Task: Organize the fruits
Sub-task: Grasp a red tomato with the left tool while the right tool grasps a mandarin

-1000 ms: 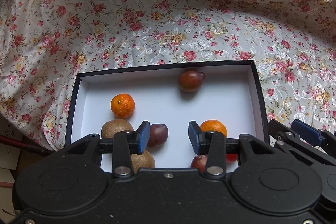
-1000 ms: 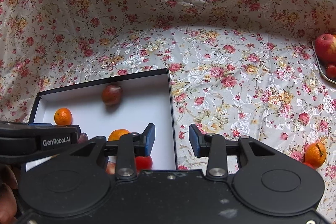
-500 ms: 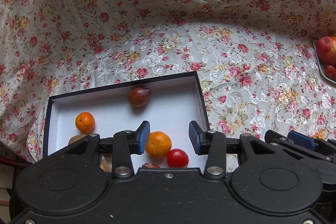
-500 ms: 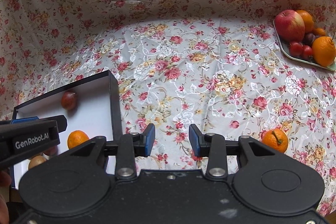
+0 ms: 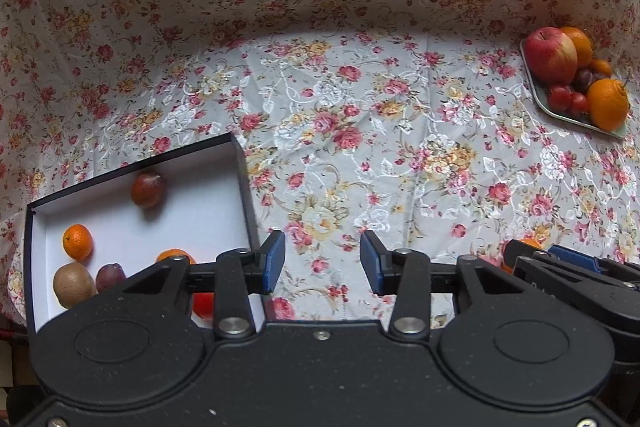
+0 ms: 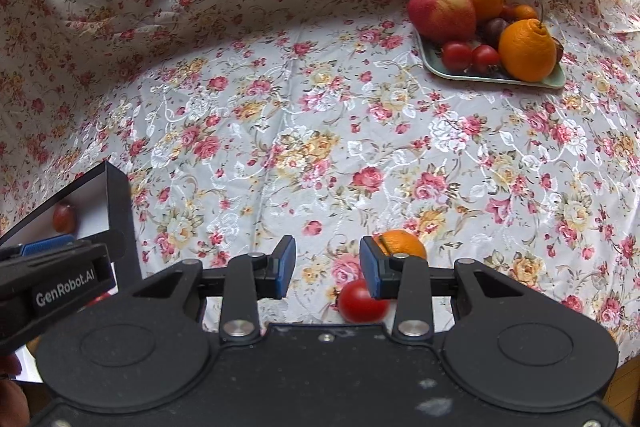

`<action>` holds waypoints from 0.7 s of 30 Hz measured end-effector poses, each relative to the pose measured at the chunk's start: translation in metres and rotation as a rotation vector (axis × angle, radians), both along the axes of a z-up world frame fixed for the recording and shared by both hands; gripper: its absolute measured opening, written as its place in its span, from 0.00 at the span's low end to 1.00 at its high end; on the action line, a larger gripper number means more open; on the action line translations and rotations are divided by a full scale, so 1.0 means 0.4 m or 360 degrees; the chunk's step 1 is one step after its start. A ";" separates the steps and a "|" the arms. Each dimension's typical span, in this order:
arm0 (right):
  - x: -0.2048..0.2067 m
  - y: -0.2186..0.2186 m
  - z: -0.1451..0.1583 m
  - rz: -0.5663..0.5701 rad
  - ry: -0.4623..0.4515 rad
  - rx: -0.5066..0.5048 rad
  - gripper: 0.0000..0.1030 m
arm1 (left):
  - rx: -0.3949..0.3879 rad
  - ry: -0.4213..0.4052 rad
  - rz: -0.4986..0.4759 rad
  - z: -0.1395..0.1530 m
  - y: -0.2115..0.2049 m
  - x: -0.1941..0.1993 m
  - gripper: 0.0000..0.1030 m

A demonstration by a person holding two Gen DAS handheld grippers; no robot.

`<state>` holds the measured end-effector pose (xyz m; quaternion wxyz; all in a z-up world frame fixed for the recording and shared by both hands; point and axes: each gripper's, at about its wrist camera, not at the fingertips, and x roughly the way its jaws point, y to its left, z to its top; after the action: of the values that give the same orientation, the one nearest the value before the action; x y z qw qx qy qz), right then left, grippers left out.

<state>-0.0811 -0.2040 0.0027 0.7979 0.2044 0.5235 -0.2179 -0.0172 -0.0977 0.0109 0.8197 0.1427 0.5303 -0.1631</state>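
Observation:
A black box with a white inside (image 5: 240, 167) lies at the left and holds a mandarin (image 5: 77, 241), a kiwi (image 5: 73, 285), dark plums (image 5: 148, 189) and a tomato (image 5: 203, 305). My left gripper (image 5: 322, 261) hangs open over bare cloth just right of the box. My right gripper (image 6: 327, 267) is open too, with nothing between its pads. A loose tomato (image 6: 362, 302) and a mandarin (image 6: 402, 243) lie on the cloth just under and behind its right finger. A green tray (image 6: 436, 69) at the far right holds an apple (image 6: 442, 11), oranges and small tomatoes.
Floral cloth (image 6: 320, 131) covers the table and rises as a draped wall at the back. The left gripper's body (image 6: 52, 279) shows at the left edge of the right wrist view. The tray (image 5: 540, 101) also shows far right in the left wrist view.
Both grippers have swung to the right, away from the box and over the cloth. The fruit tray has come into view, and the loose tomato and mandarin now lie by the right gripper.

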 end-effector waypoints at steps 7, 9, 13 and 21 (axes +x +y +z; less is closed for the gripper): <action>-0.073 -0.108 -0.021 -0.0153 0.0064 0.0006 0.38 | -0.0007 0.0139 -0.0150 -0.048 -0.101 -0.057 0.50; -0.095 -0.140 -0.032 -0.0197 0.0095 0.0007 0.38 | -0.0021 0.0179 -0.0175 -0.057 -0.121 -0.068 0.50; -0.131 -0.201 -0.048 -0.0314 0.0141 0.0081 0.38 | -0.0042 0.0232 -0.0206 -0.069 -0.152 -0.082 0.50; -0.178 -0.272 -0.055 -0.0445 0.0148 0.0150 0.38 | -0.0040 0.0278 -0.0263 -0.088 -0.206 -0.109 0.49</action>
<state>-0.1521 -0.3129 -0.0193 0.7243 0.3023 0.5359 -0.3113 -0.0607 -0.1803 -0.0244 0.7558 0.1610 0.5840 -0.2486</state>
